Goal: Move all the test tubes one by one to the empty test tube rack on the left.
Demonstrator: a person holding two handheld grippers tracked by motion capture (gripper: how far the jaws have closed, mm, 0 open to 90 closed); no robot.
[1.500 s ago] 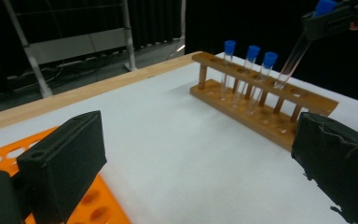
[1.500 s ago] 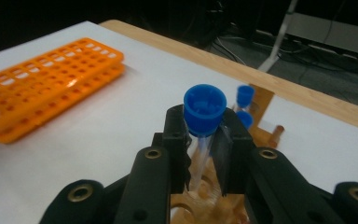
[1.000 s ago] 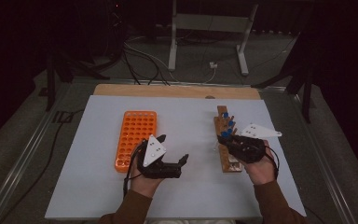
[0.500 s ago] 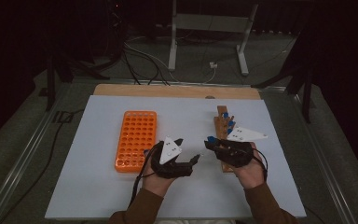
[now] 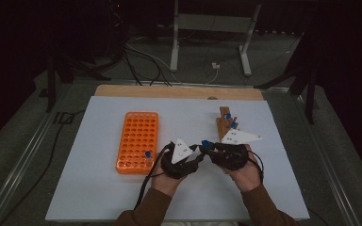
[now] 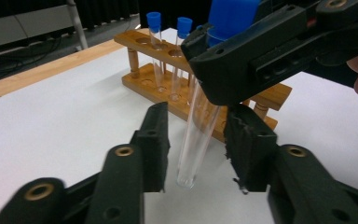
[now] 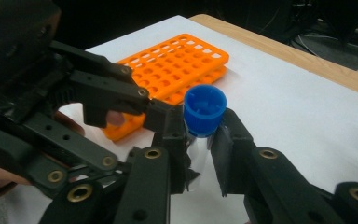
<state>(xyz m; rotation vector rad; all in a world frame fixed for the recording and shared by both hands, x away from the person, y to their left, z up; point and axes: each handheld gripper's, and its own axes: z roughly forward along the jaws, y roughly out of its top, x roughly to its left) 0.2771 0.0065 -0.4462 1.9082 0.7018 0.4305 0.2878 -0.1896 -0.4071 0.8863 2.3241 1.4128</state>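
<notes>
**Test tube passing from right tongs to left, mid-air above the table**

The white table [image 5: 99,188] carries an orange rack [image 5: 137,141] on the left, with one blue-capped tube in a near hole, and a wooden rack [image 6: 205,98] on the right with more capped tubes. Between them, near the front edge, both tongs meet.

The test tube [image 6: 196,135] is thin clear glass or plastic with a blue cap [image 7: 205,109]: light, stiff, smooth and likely slippery, probably breakable if squeezed hard or dropped. The straight wall below the cap looks the safest place to grip.

The right tongs [image 7: 199,140] are closed on the tube just under its cap, holding it nearly upright. The left tongs [image 6: 196,149] stand part open, one jaw on either side of the tube's lower half, apparently not yet touching it.
</notes>
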